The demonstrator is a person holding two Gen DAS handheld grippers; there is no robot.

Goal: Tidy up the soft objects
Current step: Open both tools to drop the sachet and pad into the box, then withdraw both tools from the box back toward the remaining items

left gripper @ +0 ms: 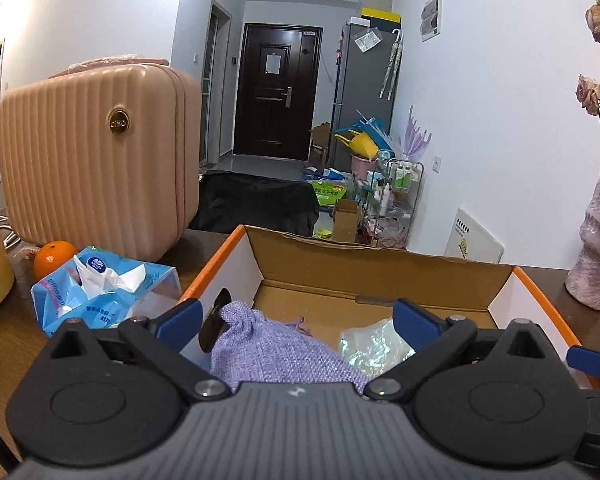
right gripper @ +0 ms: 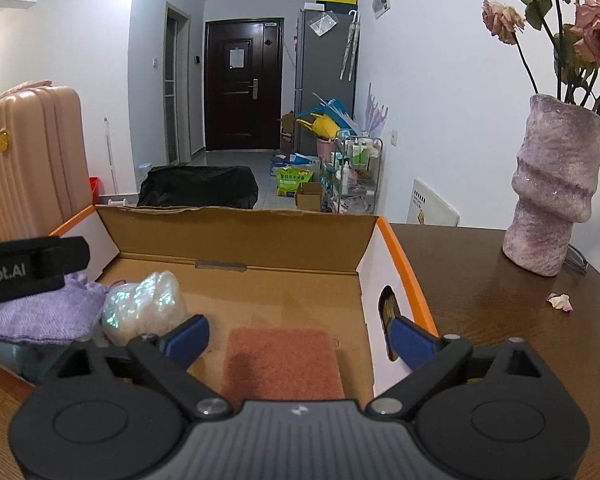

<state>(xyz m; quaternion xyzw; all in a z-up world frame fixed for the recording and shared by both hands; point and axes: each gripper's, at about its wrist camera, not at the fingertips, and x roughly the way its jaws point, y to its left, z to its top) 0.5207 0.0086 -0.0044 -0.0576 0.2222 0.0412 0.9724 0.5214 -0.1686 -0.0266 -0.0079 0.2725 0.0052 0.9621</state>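
An open cardboard box with orange edges stands on the brown table. In it lie a lilac woven pouch, a shiny iridescent bag and a rust-red cloth pad. My left gripper is open above the box's near left part, over the pouch. My right gripper is open above the box's near right part, over the red pad. The left gripper's body shows at the left of the right wrist view.
A blue tissue pack and an orange lie left of the box, before a pink suitcase. A pink vase with dried roses stands on the table at the right, with fallen petals nearby.
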